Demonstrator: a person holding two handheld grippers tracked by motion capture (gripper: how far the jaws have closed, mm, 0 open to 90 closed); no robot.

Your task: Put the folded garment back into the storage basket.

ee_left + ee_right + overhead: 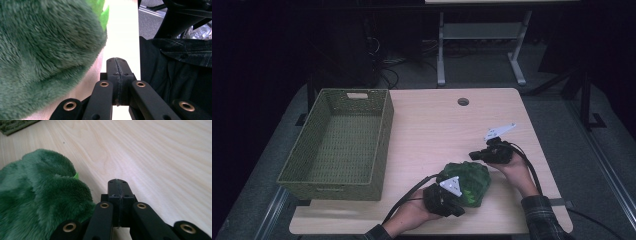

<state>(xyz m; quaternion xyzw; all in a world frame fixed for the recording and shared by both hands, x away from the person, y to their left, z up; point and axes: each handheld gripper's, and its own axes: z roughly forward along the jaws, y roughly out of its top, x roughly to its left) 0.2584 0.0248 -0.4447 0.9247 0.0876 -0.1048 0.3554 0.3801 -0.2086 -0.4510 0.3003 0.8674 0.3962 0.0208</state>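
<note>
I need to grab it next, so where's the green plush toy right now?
In the high view the plush toy lies on the table's near right part, between the left gripper and right gripper, right of the basket.

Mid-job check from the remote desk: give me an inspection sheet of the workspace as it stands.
Surface: light wood table with a round hole near the far edge.
Job's things: green plush toy lying near the front edge; green woven basket at the left, nothing seen inside.
Clutter: nothing seen.
Grippers: left gripper shut, nothing between its fingers, beside the toy; right gripper shut, nothing between its fingers, beside the toy.
Cables: black cable trails from the left gripper, another from the right gripper.
Surroundings: dark room, grey floor, metal table legs beyond the far edge.
</note>
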